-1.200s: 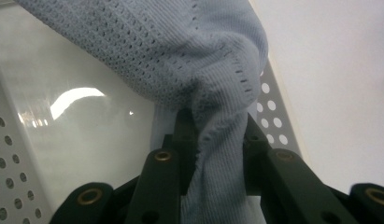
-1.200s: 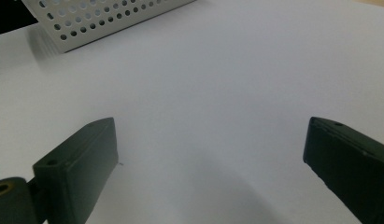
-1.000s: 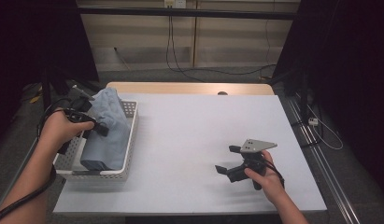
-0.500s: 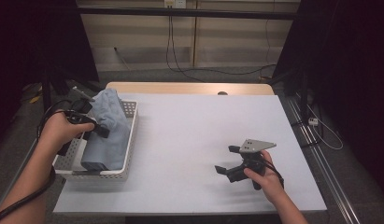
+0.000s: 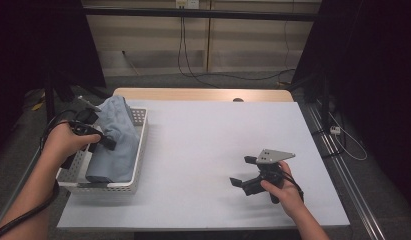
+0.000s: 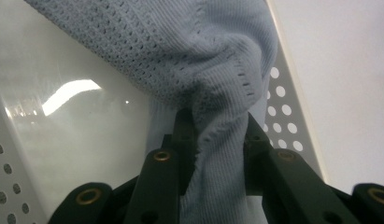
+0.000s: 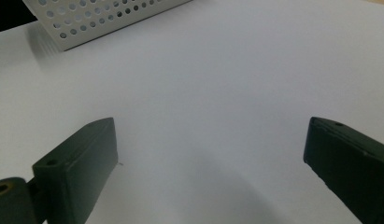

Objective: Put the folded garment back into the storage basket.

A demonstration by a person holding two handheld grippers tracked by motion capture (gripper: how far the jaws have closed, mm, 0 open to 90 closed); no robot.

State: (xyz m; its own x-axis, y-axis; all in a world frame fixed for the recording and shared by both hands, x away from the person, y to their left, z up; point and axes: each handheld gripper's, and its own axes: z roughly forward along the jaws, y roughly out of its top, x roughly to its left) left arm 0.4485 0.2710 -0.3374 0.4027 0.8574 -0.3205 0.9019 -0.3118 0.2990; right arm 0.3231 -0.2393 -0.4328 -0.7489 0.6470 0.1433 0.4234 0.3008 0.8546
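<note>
Meanwhile the left tool point(image 5: 100, 140) is clamped on a fold of the light blue knitted cloth point(image 5: 113, 142); the left gripper view shows the fabric point(image 6: 213, 84) bunched and pinched between the two black jaws, with more of it rising above them. That cloth sits in the white perforated basket point(image 5: 135, 172), directly ahead of and beneath the left tool, draped from the basket's far end down toward its near end. Beyond the jaws in the left gripper view, the basket's holed wall point(image 6: 280, 107) stands just to the right of the pinched fold, and the basket's pale inner floor lies to the left.

Compared with half a second and a full second ago, little has changed: the left hand point(image 5: 63, 142) sits at the same spot over the basket's outer edge, and the cloth keeps the same heaped shape, its upper part perhaps a shade higher against the far rim.

The right tool point(image 5: 243, 172) rests low on the white surface point(image 5: 208, 135), well apart from the basket, just where it was before. Its jaws stand wide apart with nothing between them, and in the right gripper view a corner of the basket point(image 7: 101, 18) shows far ahead of them to the left.
</note>
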